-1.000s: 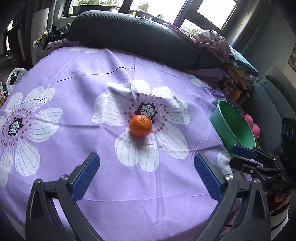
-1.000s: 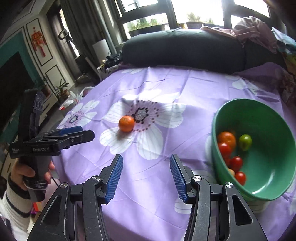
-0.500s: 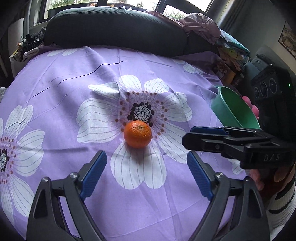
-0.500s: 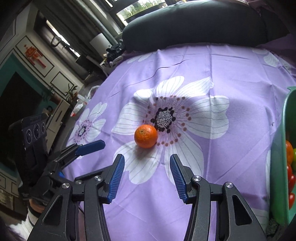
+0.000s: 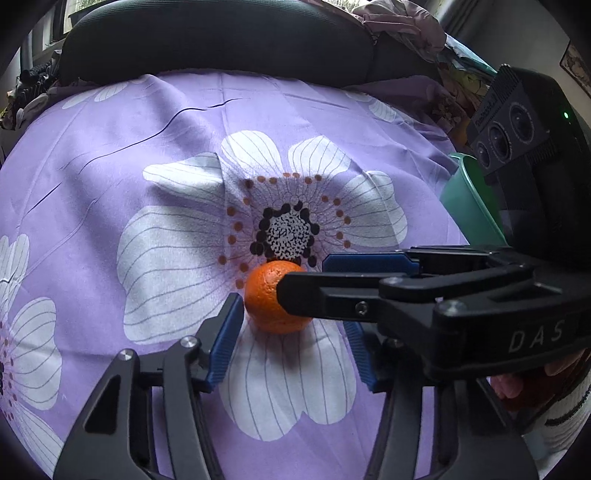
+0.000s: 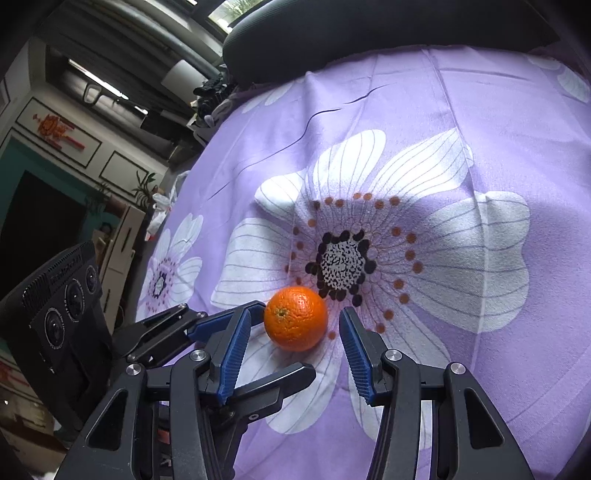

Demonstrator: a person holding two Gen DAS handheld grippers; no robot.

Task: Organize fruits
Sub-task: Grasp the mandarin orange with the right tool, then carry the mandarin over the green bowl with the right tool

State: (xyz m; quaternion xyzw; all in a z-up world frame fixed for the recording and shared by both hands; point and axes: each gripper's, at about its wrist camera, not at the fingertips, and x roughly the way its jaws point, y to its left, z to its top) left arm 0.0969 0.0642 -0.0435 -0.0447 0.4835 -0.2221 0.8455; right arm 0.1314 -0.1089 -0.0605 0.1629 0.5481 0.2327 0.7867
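Observation:
An orange (image 5: 269,302) lies on the purple flowered cloth (image 5: 147,147), beside a flower's dark centre; it also shows in the right wrist view (image 6: 296,318). My left gripper (image 5: 291,341) is open, its fingers at either side of the orange's near end. My right gripper (image 6: 293,350) is open too, its blue pads flanking the orange's near side. Each gripper crosses the other's view: the right one (image 5: 369,284) comes in from the right over the orange, the left one (image 6: 207,343) from the left. The green bowl (image 5: 469,199) stands at the right, mostly hidden.
A dark sofa back (image 5: 221,40) runs behind the table. Clothes and clutter (image 5: 424,33) lie at the far right. The cloth has creases (image 5: 192,110) towards the back. A doorway and framed wall (image 6: 55,166) lie left of the table.
Both grippers have moved in on the orange, which now sits between both pairs of fingers. The left gripper's jaws have narrowed. The bowl has left the right wrist view.

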